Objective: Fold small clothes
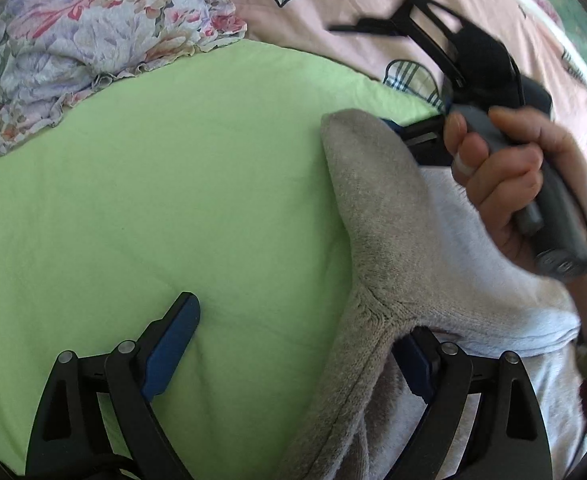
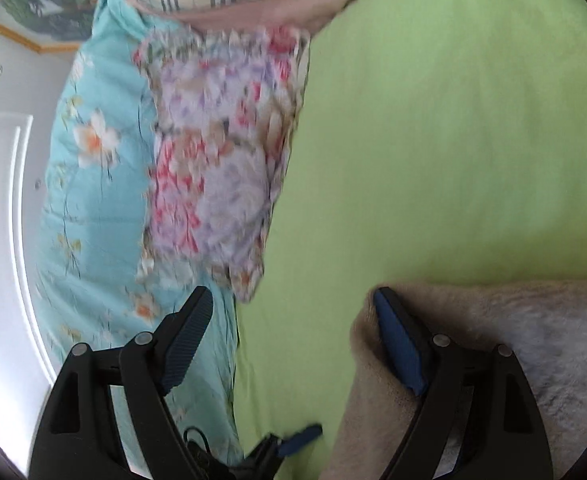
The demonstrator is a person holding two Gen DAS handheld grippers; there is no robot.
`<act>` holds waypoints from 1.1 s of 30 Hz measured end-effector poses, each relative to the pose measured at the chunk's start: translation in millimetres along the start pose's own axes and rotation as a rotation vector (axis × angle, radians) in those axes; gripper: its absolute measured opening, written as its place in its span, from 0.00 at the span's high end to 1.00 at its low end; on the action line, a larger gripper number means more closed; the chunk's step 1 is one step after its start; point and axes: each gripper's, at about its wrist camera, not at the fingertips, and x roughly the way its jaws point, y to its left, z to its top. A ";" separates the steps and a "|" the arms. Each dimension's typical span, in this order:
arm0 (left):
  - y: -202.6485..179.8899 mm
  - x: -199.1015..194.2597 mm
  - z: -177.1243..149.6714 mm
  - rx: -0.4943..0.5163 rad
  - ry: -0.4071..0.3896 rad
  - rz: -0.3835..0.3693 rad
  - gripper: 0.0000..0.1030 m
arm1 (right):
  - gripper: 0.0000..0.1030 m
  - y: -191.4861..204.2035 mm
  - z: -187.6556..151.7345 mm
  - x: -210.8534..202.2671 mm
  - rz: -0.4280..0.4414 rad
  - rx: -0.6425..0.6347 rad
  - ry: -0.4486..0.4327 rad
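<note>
**Sock draped over the right-hand fingers of both open tongs**

The grey-and-white sock (image 1: pixel 377 216) lay on the green bed sheet (image 1: pixel 173 200), toward the right side of both wrist views. In the left wrist view its grey toe end pointed up and away, while a seamed fold sat over the right finger of the left tongs (image 1: pixel 293 344). In the right wrist view the sock's (image 2: pixel 533 340) fuzzy grey edge wrapped the right finger of the right tongs (image 2: pixel 293 340).

The sock was of plush terry, with a grey toe and heel and a white body, and it lay creased rather than flat.

Both tongs stood wide open, gripping nothing between their blue pads; each touched the sock with one finger only, the other finger over bare sheet or bedding. A hand (image 1: pixel 505 176) held the handle of the right tongs. A floral cloth (image 1: pixel 93 40) lay bunched at the sheet's far edge.
</note>
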 end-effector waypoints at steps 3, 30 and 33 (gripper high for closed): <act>5.8 -10.7 -0.3 -0.011 0.031 -0.123 0.12 | 0.19 5.8 -2.3 -42.2 -0.061 -0.017 -0.129; -43.2 38.9 62.0 0.184 0.207 -0.074 0.92 | 0.93 -55.0 -207.7 -333.5 -0.840 0.006 -0.471; -46.8 36.9 60.7 0.227 0.160 0.005 0.93 | 0.93 -38.2 -214.5 -343.8 -0.860 -0.020 -0.543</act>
